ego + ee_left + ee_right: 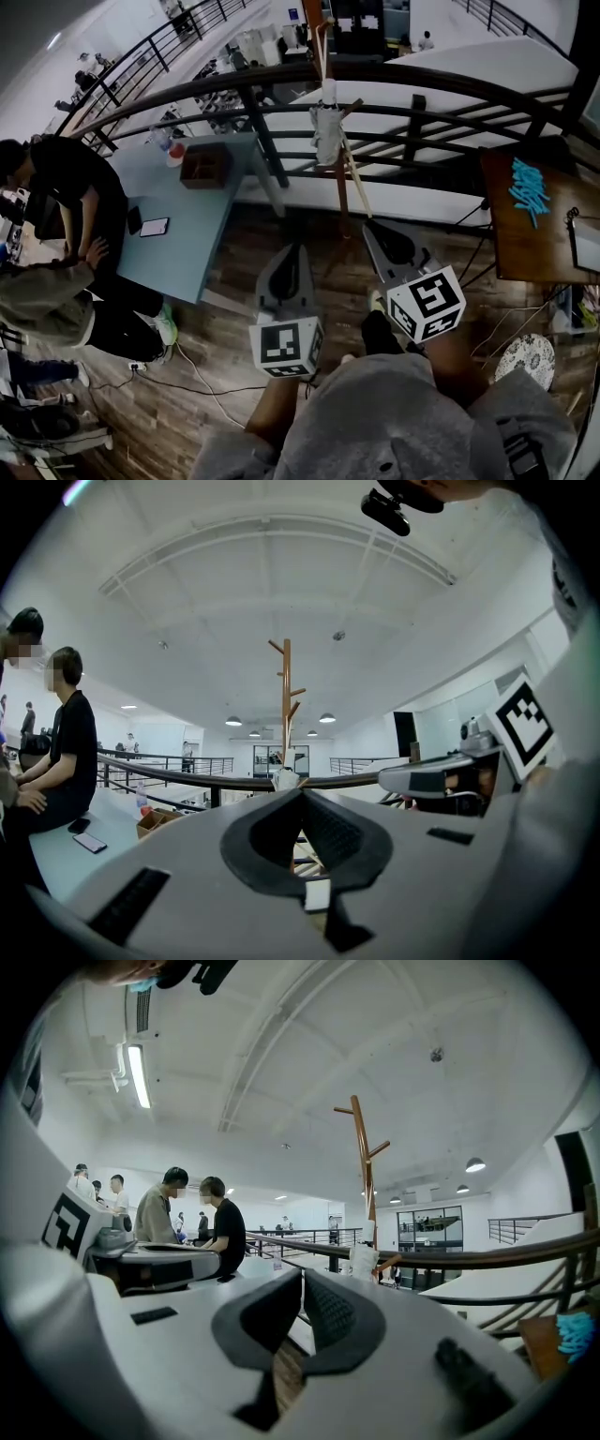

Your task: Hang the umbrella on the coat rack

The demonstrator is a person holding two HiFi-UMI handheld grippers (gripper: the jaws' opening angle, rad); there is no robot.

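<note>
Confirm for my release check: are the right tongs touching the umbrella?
Apart. Head view shows wood floor between the shut, empty right tongs and the umbrella hanging on the coat rack.

Left gripper [302, 794], fingers together — empty, coat rack [286, 696] ahead

Slim brown wooden coat rack [286, 696]: smooth, faint sheen; whitish folded cloth umbrella [327, 131]: matt, crumpled. Left gripper [302, 794] and right gripper [302, 1274]: matt grey plastic shells, black ribbed pads [333, 834]. Dark plank wood floor [234, 319]: grained, slightly glossy; light blue table top [202, 225]: smooth, matt.
</note>
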